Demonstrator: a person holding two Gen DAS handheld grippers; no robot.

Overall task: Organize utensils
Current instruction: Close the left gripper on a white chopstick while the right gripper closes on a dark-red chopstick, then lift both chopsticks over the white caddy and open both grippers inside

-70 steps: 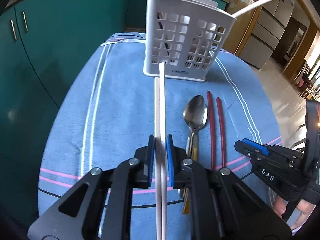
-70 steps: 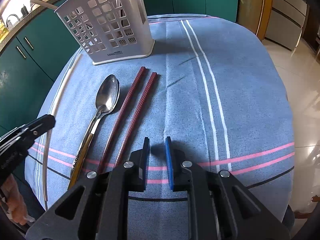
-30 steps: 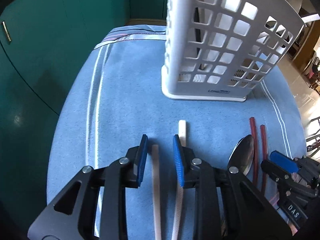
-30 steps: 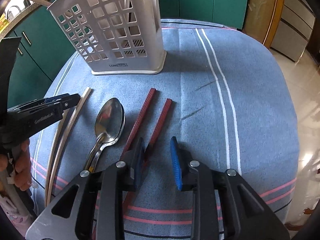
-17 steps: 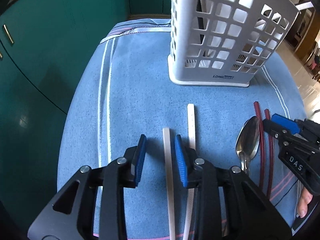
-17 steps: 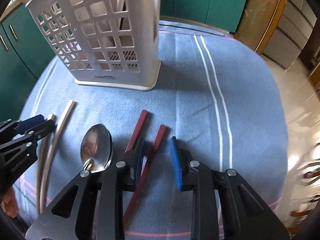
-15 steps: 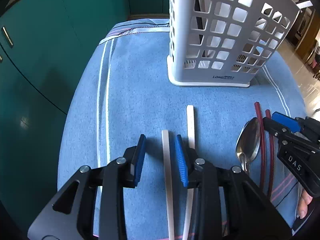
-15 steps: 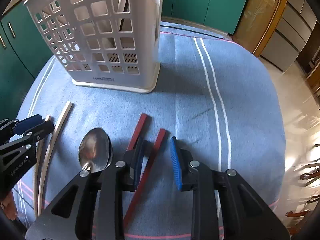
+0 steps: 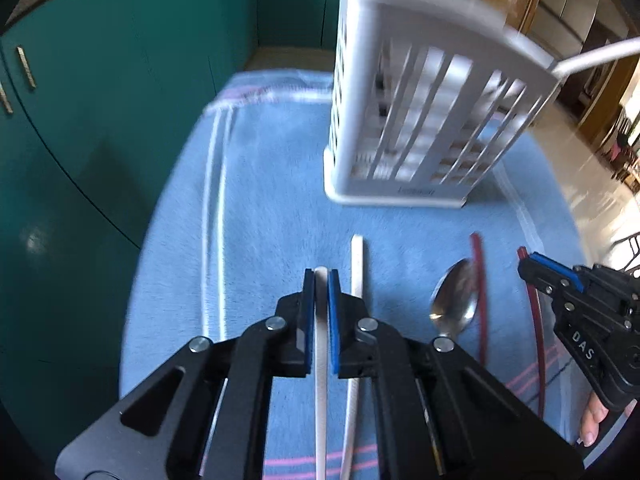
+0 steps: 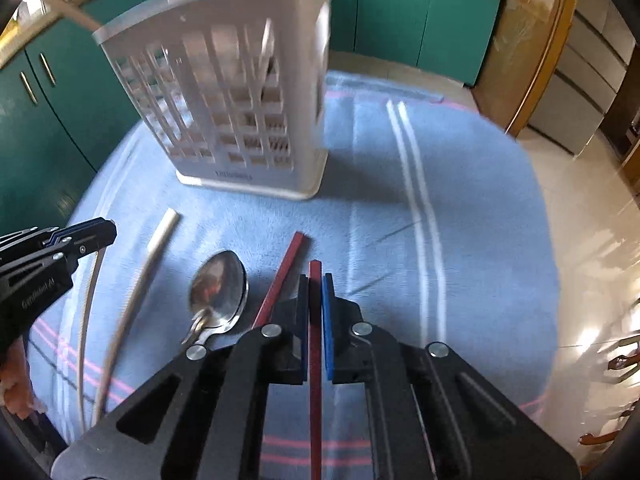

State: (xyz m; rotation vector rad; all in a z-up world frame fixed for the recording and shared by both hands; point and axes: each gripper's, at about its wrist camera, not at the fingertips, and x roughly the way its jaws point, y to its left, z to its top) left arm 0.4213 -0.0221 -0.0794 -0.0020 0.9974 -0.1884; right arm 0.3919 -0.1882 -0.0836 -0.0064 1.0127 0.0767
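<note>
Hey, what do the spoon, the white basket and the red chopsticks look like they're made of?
Spoon: polished metal, likely steel, since its bowl mirrors the room. White basket: matte moulded plastic, judging by its grid of cut-outs. Red chopsticks: dull dark red, square-ended; lacquered wood or plastic, hard to tell.

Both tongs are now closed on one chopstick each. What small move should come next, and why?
Probably lift both together and carry them toward the white caddy. The left tongs pinch a white chopstick, the right tongs a red chopstick, and both sticks seem low over the cloth. The caddy stands just ahead with its top open.
</note>
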